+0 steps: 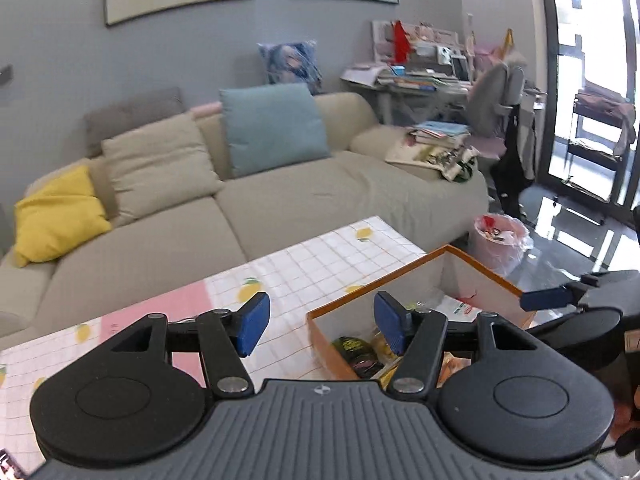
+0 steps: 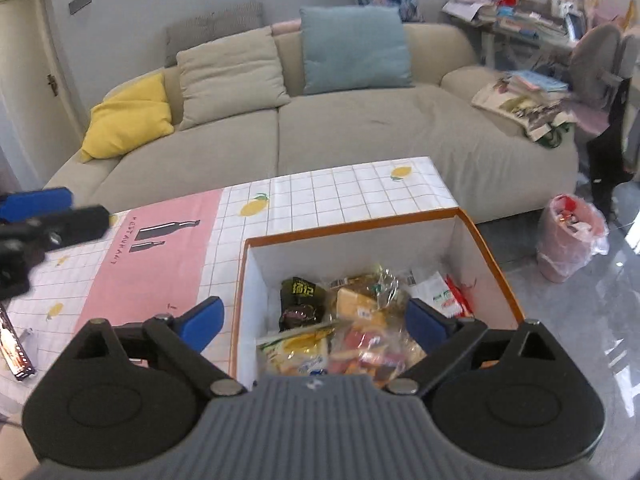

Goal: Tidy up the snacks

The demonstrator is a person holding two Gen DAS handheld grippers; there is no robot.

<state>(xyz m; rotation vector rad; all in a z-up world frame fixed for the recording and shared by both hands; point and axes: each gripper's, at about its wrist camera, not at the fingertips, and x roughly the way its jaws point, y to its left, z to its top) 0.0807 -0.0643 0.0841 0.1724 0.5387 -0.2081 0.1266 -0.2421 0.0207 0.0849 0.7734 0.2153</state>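
Observation:
An orange-rimmed white box [image 2: 360, 222] stands on the table's right part and holds several snack packs: a dark green pack [image 2: 300, 292], a yellow pack [image 2: 296, 350], a white and red pack [image 2: 438, 292]. My right gripper [image 2: 316, 320] is open and empty above the box's near edge. My left gripper [image 1: 320, 326] is open and empty, over the box's left wall [image 1: 320, 334]. The box [image 1: 404, 276] and dark pack [image 1: 354, 346] show in the left wrist view. The right gripper's blue finger [image 1: 546, 299] shows at that view's right.
The table [image 2: 320, 192] has a white lemon-grid cloth with a pink panel [image 2: 160, 248]. A dark packet [image 2: 16, 354] lies at the table's left edge. A beige sofa [image 2: 360, 136] with cushions stands behind. A pink bin [image 2: 570, 236] stands on the floor at right.

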